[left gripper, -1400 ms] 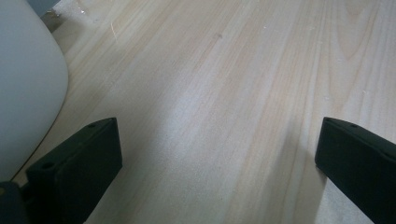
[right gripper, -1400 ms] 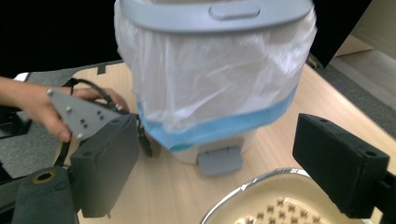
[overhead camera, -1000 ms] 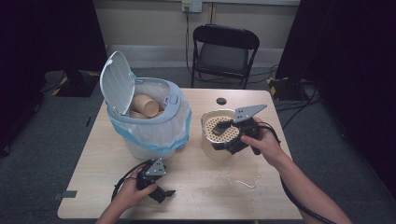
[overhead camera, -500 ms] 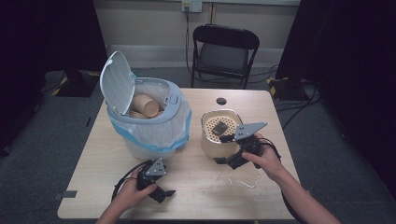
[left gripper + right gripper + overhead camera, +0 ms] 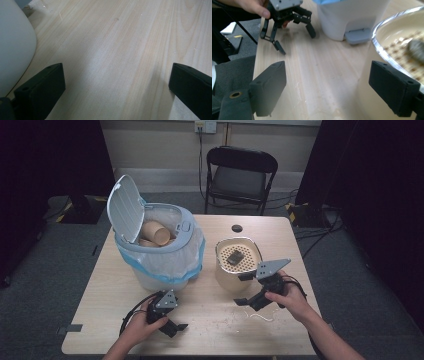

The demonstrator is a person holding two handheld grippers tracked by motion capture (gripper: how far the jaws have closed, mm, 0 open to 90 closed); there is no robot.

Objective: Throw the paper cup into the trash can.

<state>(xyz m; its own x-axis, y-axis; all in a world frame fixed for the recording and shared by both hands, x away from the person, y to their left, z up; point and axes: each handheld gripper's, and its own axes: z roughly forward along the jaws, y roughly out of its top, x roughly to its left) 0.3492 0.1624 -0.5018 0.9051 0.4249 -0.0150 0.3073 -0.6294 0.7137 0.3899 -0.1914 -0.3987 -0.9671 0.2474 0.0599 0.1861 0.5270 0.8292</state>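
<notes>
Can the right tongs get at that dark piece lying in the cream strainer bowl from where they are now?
Probably yes. The right tongs are open beside the cream strainer bowl, whose top is uncovered, and the dark piece lies exposed on its perforated floor. They would have to lift over the rim first.

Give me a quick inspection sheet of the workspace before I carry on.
Surface: wooden table, pale crumbs near the front edge.
Job's things: cream strainer pot with a dark item inside; lined bin, lid up, paper cups inside.
Clutter: small black disc.
Grippers: left tool open, resting on the table; right tool open beside the pot, holding nothing.
Cables: black cable by the left hand.
Surroundings: folding chair, dark curtains.
</notes>
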